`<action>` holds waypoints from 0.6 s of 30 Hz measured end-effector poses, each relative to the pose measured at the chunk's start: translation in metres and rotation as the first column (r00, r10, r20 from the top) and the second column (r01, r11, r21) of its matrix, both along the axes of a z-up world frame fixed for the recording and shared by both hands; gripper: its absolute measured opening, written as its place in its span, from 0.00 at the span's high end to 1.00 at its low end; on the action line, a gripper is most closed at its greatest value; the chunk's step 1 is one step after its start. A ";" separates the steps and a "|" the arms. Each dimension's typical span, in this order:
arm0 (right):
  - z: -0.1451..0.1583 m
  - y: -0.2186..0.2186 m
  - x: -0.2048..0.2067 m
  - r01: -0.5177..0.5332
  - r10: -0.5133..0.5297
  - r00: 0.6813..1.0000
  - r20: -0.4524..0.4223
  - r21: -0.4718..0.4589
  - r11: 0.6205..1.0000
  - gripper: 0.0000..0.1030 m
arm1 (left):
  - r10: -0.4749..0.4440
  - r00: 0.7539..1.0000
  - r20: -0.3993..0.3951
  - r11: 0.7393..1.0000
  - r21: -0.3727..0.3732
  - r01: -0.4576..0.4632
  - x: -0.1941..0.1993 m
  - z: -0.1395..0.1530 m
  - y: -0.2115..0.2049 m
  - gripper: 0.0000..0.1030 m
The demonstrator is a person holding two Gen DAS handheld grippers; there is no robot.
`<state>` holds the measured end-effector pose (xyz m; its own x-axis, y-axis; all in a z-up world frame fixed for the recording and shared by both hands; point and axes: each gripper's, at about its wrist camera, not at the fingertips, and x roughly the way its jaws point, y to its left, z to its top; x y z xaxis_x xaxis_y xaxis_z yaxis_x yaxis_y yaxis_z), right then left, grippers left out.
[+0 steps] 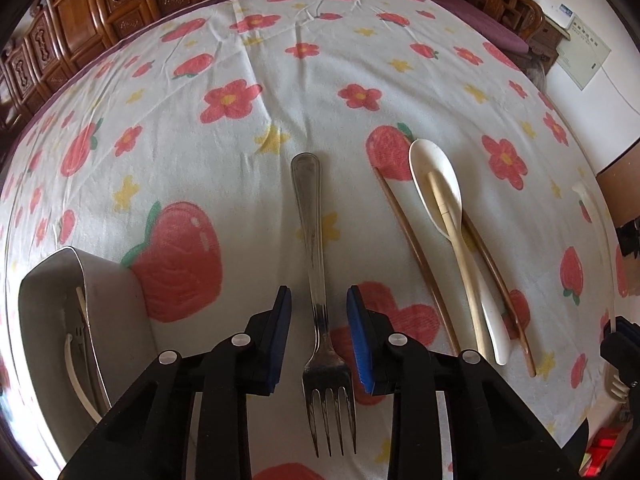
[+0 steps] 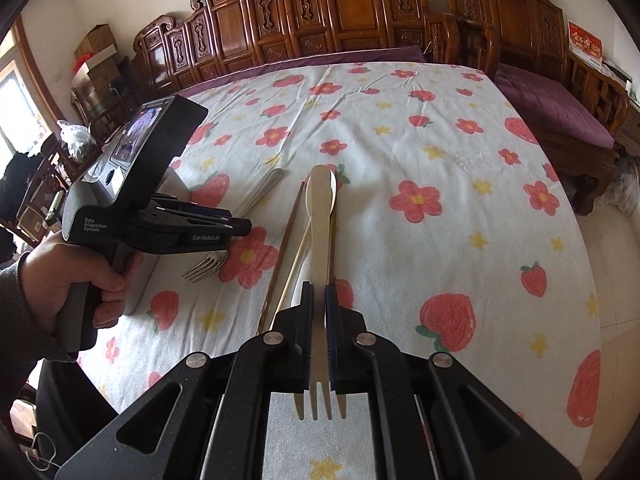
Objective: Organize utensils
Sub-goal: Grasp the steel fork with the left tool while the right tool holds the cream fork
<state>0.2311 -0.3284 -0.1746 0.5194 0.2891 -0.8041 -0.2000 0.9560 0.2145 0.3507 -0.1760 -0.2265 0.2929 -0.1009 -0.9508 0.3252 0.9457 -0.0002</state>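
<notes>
Floral strawberry-print cloth [image 1: 248, 184] covers table under my tools. Left gripper [image 1: 319, 340] narrow, pads not touching long steel fork [image 1: 316, 280] lying between fingers. Right gripper [image 2: 319, 332] clamps flat cream plastic fork [image 2: 320, 264]. White spoon [image 1: 436, 184], brown wooden chopsticks [image 1: 416, 256] right of steel fork; grey metal bin [image 1: 108, 304] left.

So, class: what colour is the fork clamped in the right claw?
Cream fork, clearest in the right wrist view.
</notes>
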 end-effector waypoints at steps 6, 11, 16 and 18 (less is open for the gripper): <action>0.001 0.001 0.000 -0.004 0.004 1.000 0.000 0.001 1.000 0.93 | -0.003 1.000 0.002 1.000 0.007 0.003 0.001 0.000 -0.004 0.89; 0.000 0.001 0.000 -0.003 0.003 1.000 0.000 0.001 1.000 0.93 | -0.002 1.000 0.003 1.000 0.017 0.002 -0.002 0.000 -0.002 0.94; 0.000 0.001 0.001 -0.005 0.005 1.000 0.001 -0.001 1.000 0.93 | -0.012 1.000 0.026 1.000 0.016 0.011 -0.010 0.004 0.003 0.94; 0.001 0.001 0.001 -0.006 0.006 1.000 0.002 -0.002 1.000 0.93 | -0.013 0.999 0.041 1.000 0.006 0.013 -0.015 0.008 0.005 0.94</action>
<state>0.2320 -0.3273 -0.1740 0.5192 0.2904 -0.8038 -0.2064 0.9553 0.2118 0.3362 -0.1707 -0.2182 0.3300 -0.0990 -0.9388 0.3368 0.9414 0.0191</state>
